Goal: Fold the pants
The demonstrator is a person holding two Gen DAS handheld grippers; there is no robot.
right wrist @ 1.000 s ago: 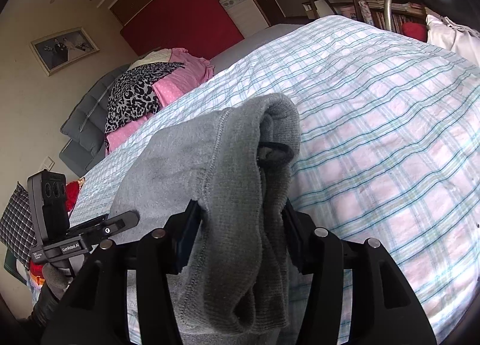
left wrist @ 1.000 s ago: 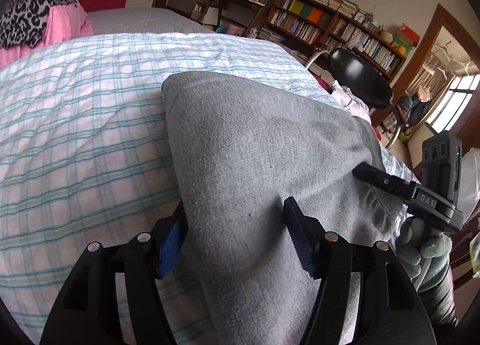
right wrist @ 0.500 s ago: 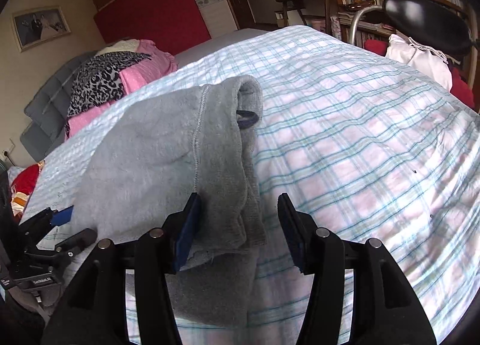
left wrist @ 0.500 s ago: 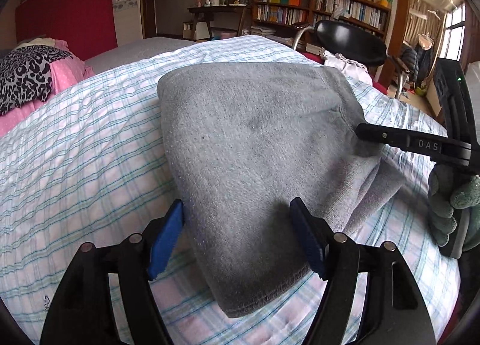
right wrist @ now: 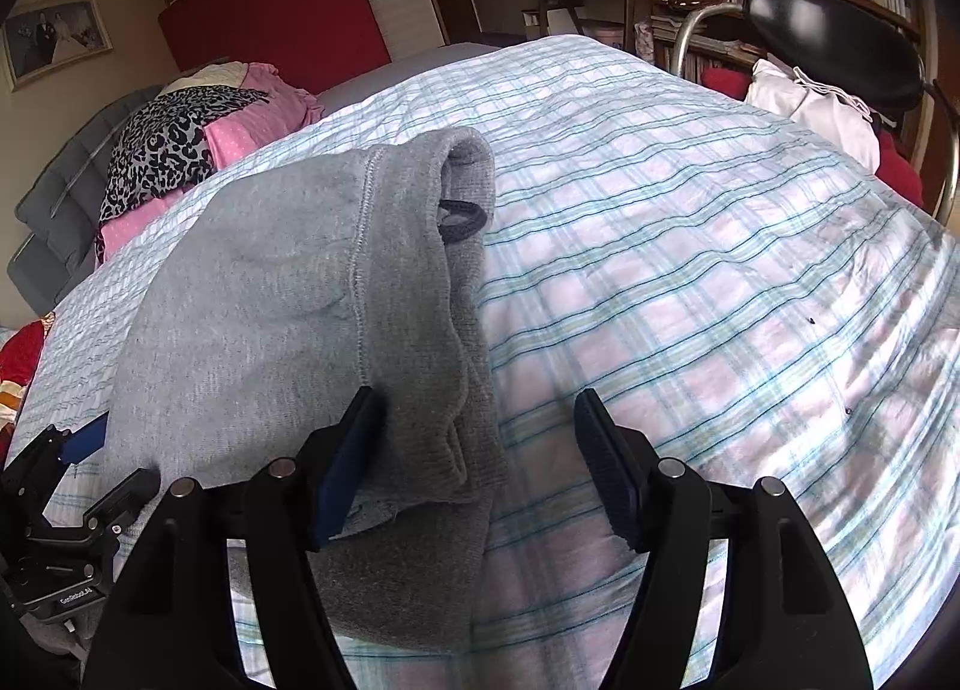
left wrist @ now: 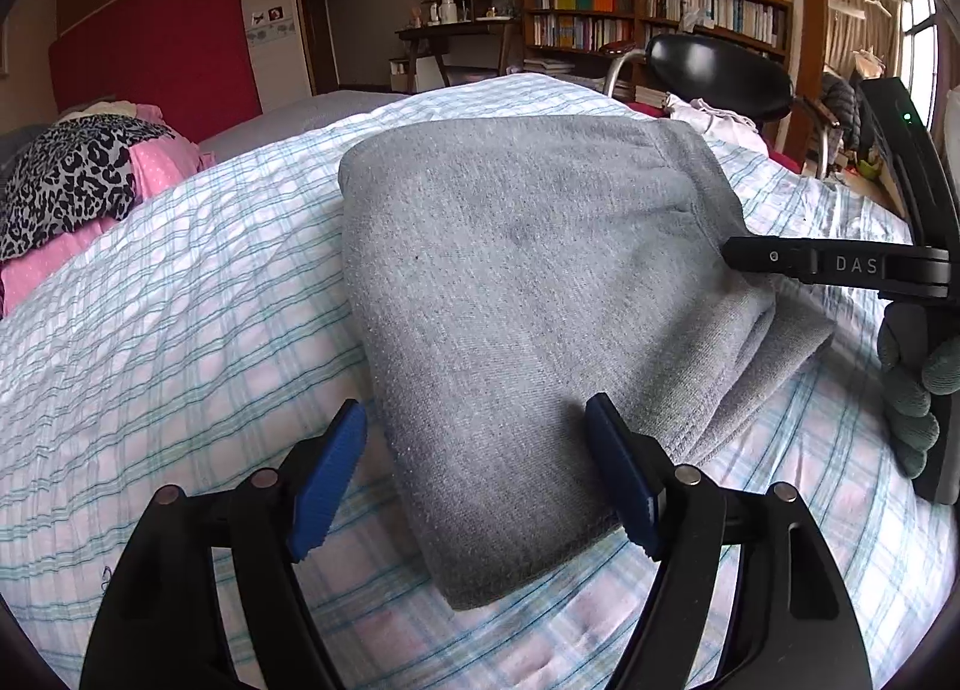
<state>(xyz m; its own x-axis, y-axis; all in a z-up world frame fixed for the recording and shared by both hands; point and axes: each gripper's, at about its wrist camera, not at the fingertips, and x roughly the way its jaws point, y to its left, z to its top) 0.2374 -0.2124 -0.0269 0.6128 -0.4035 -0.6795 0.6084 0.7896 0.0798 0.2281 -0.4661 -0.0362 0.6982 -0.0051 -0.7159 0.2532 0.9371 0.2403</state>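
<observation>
The grey pants [left wrist: 510, 294] lie folded into a thick rectangle on the plaid bed sheet [left wrist: 150, 330]. My left gripper [left wrist: 474, 474] straddles their near corner, its jaws opening; the blue pads stand off the cloth. In the right wrist view the waistband end of the pants [right wrist: 270, 300], with a black drawstring loop [right wrist: 462, 219], sits between the opening jaws of my right gripper [right wrist: 477, 468]. Its left pad is beside the fold and its right pad is over bare sheet [right wrist: 690, 270]. A gloved hand [left wrist: 912, 390] holds the right gripper.
Pink and leopard-print clothes [left wrist: 78, 180] are heaped at the bed's far left. A black chair [right wrist: 834, 42] with a white garment [right wrist: 810, 108] stands past the bed's right side. Bookshelves [left wrist: 648, 12] line the back wall.
Both grippers have widened and let go of the pants. The cloth, held up a second ago, now rests flat on the bed. Both hands have drawn back a little.
</observation>
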